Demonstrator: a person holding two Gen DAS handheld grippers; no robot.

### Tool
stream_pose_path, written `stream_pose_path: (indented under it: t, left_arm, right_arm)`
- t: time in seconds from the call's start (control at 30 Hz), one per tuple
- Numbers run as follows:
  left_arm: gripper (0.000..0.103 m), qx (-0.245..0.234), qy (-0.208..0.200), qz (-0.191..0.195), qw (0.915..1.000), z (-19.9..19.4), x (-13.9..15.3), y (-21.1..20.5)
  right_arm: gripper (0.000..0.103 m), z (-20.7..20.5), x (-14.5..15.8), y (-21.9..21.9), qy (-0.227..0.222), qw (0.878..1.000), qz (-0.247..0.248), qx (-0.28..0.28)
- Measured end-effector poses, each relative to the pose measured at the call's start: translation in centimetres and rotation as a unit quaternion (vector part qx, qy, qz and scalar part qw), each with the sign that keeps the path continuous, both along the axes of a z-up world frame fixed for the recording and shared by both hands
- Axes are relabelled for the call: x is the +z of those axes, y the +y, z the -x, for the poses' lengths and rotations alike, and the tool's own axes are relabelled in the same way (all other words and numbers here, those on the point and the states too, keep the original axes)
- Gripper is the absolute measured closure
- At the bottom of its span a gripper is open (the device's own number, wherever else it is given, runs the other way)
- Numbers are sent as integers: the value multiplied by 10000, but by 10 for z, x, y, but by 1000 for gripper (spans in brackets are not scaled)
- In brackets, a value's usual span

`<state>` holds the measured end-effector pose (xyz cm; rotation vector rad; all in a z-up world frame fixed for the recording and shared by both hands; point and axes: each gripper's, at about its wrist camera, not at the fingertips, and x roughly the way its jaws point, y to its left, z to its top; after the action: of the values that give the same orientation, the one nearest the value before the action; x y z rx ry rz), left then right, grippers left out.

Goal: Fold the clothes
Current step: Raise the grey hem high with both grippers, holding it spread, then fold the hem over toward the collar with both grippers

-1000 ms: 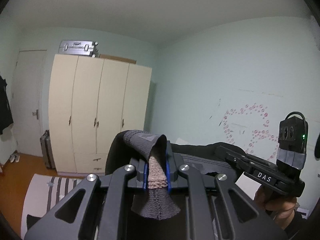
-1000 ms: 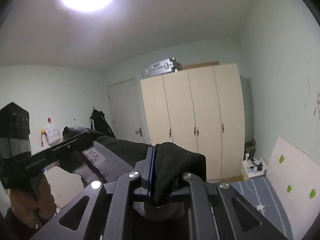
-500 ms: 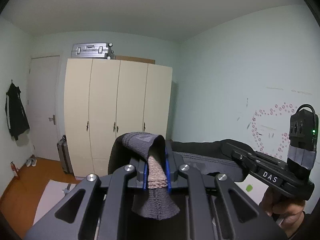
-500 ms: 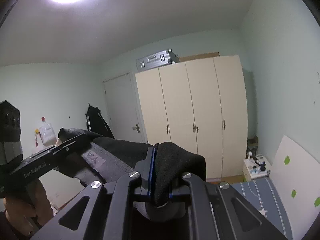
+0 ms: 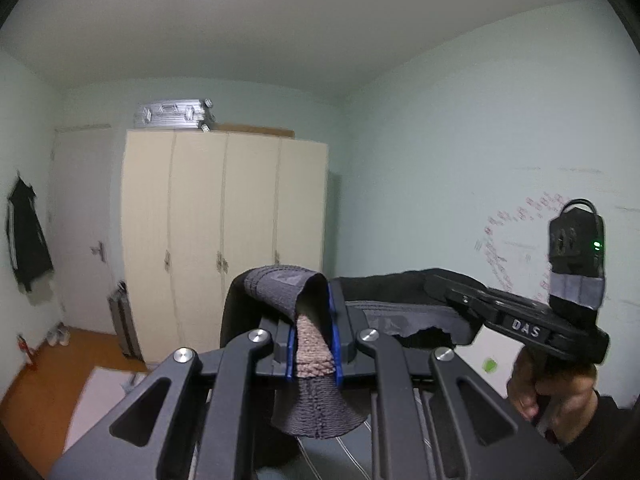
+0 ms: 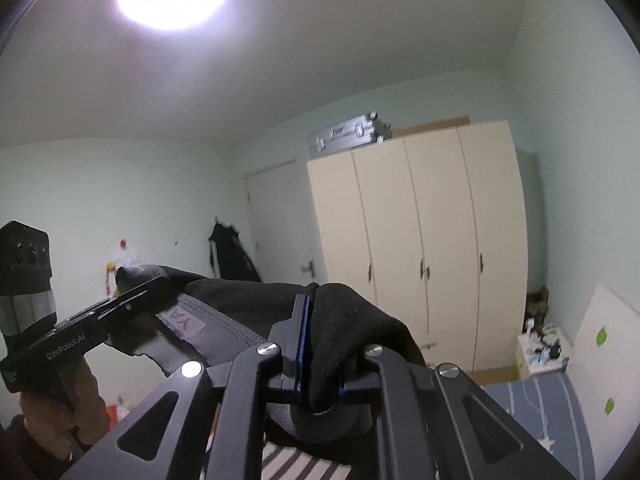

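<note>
I hold the dark garment (image 5: 384,312) aloft, stretched level between both tools. The left gripper (image 5: 313,344) is clamped on the grey ribbed waistband edge; the right gripper (image 6: 320,360) is clamped on a fold of black fabric at the opposite end. The cloth hangs in the air in front of the cream wardrobe (image 5: 224,236), over striped bedding (image 6: 536,412). Judged step: spreading the piece by its top edge before laying it down. Next move calls for lowering both ends together, keeping tension even, so the fabric lands flat.

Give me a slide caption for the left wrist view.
Left gripper clamps a dark garment stretched across to the right gripper.
</note>
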<state>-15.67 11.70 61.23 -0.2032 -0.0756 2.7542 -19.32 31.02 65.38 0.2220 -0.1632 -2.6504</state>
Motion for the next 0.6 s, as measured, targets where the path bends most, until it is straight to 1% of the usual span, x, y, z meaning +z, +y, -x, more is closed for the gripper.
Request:
stream_pose_path:
  t: [0.07,0.13,0.2,0.27,0.3,0.37,0.4,0.47,0.53,0.6]
  left_arm:
    - [92,-132,-199,-2,9997,-28,-40,2]
    - [92,-283,-532,22,9982,-53,-87,3]
    - [92,-419,-990,-14,9942,-77,-140,-1]
    - [92,-517,-1544,-63,9866,-101,-196,-6]
    - [92,-549,-1866,-125,9808,-113,-226,-9]
    - [92,-547,-2413,-236,9686,-133,-275,-12]
    - [92,-535,-2637,-210,9629,-144,-298,-13]
    - [92,-505,-3056,-55,9508,-167,-347,-13]
    - [92,-420,-3527,-15,9348,-183,-391,-14]
    - [92,-315,-4001,-22,9159,-199,-434,-15]
  right_arm:
    - [93,-24,-34,1,-173,9998,-38,100]
    - [93,-52,-77,0,-444,9987,-141,196]
    - [93,-79,-132,-3,-940,9949,-294,237]
    - [93,-102,-186,-3,-1539,9872,-304,275]
    - [93,-113,-213,-3,-1858,9819,-279,260]
    - [93,-136,-265,-4,-2517,9675,-190,181]
    - [93,-147,-290,-5,-2842,9586,-145,142]
    - [94,-173,-343,-11,-3428,9391,-229,25]
    - [93,-194,-388,-15,-3898,9205,-260,-58]
    - [93,-213,-433,-20,-4391,8978,-279,-173]
